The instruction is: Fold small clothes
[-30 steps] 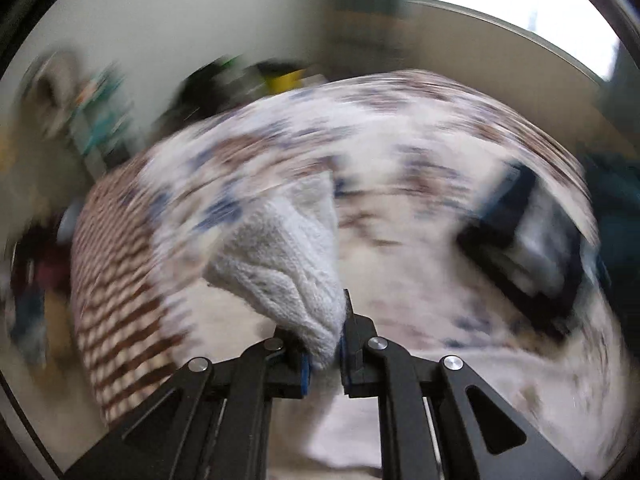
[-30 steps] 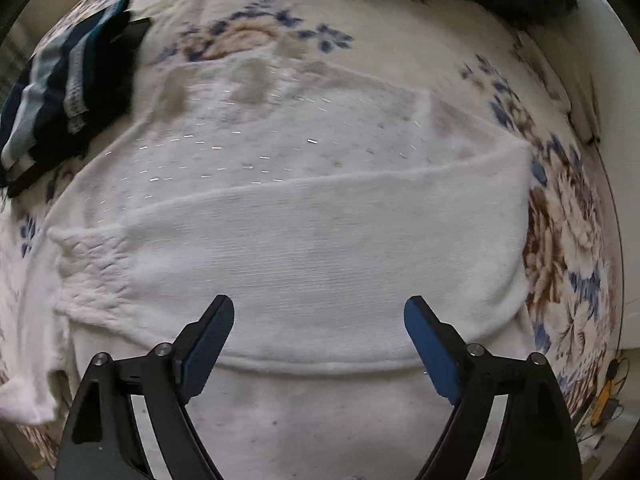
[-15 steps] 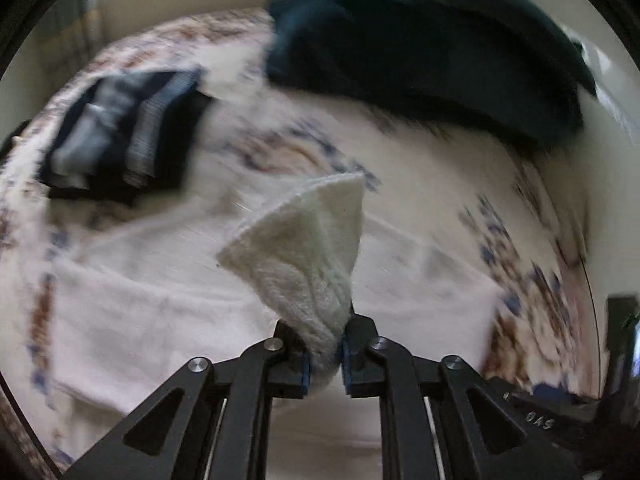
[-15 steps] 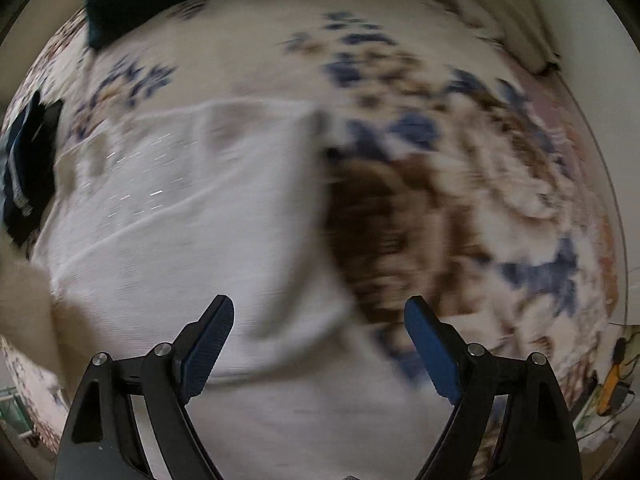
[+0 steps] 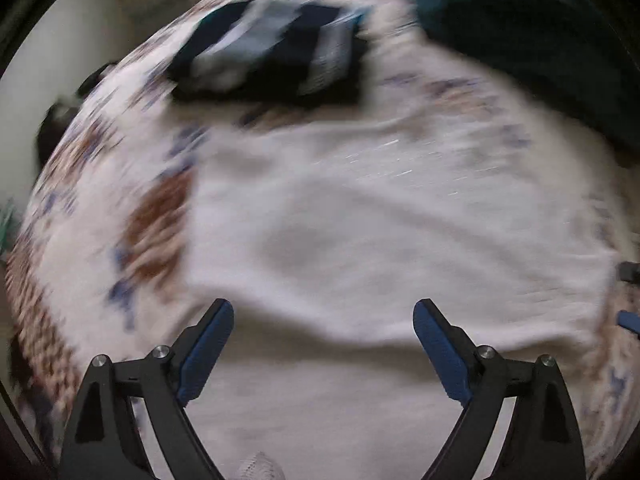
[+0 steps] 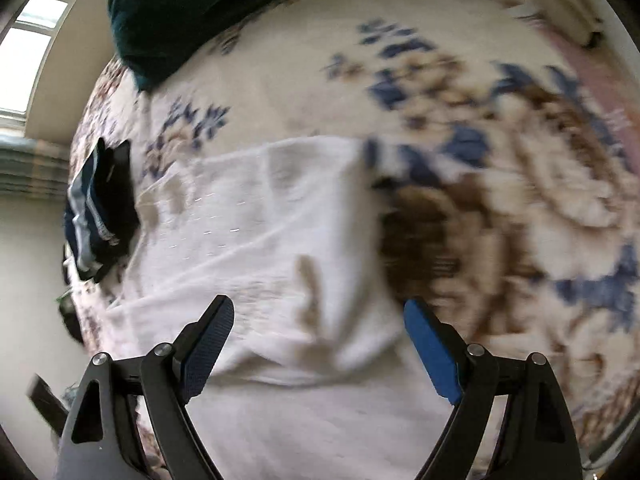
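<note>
Both wrist views look steeply down from close above the floral bedspread [image 5: 80, 216]. The left view faces the white sweater [image 5: 380, 240] squarely (badly blurred); the right sits over its edge. Both share the sweater [image 6: 256, 240], striped folded garment [image 5: 272, 52] and dark teal blanket [image 6: 192, 4].

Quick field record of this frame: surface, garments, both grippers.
surface: floral bedspread in cream, blue and brown
garment in work: white knit sweater, spread flat, partly folded
other clothes: folded navy and grey striped garment; dark teal fabric heap
left gripper: jaws opening, nothing between them
right gripper: open above sweater, holds nothing
</note>
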